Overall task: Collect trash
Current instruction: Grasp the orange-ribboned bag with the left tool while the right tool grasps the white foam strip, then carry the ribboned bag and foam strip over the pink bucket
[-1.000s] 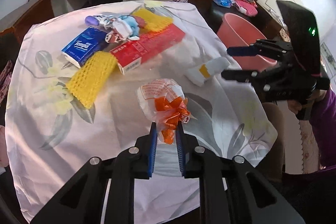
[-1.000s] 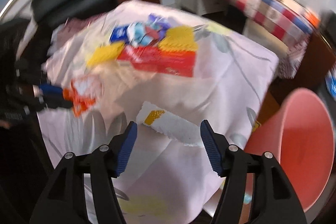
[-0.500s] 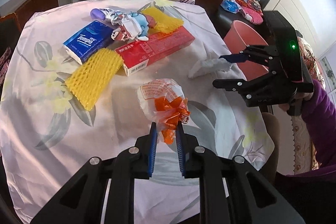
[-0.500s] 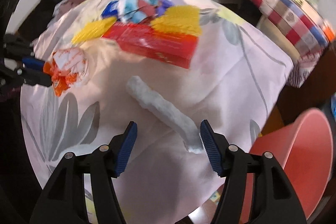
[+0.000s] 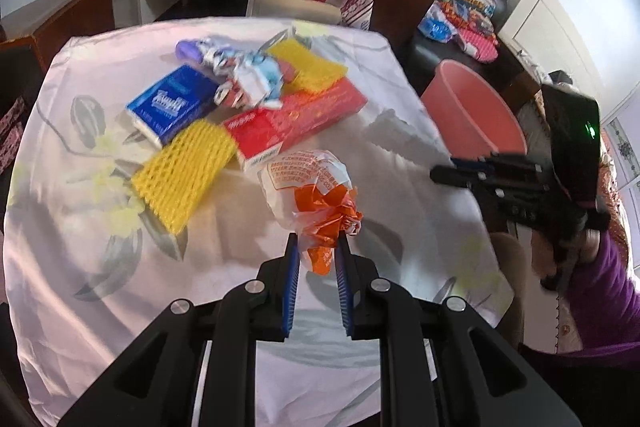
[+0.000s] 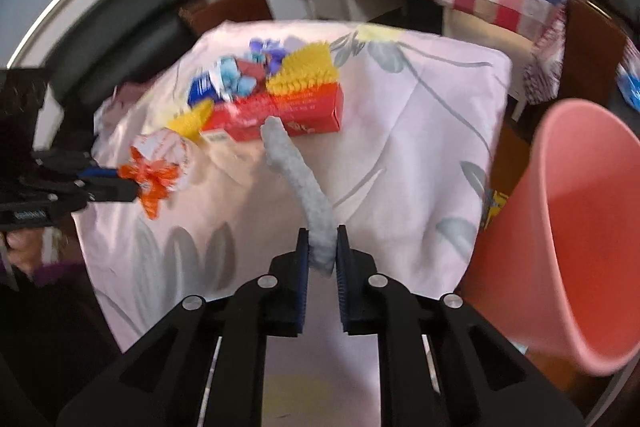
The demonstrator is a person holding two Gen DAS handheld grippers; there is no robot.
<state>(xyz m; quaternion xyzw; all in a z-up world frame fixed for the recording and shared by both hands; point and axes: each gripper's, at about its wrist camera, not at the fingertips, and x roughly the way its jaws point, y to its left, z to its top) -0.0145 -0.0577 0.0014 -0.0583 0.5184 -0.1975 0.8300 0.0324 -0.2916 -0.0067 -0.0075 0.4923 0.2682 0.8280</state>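
So I've got 2 bits of trash in hand: my right gripper [image 6: 321, 251] is clamped on the end of a white foam sleeve [image 6: 298, 179], just beside the pink bin [image 6: 592, 227], and my left gripper [image 5: 316, 265] is pinching an orange-and-white wrapper [image 5: 316, 195] over the table. Nothing visibly binned yet. The red box [image 5: 296, 123], yellow foam nets, tissue pack [image 5: 172, 107] and crumpled wrappers sit on the table, farther from the bin.
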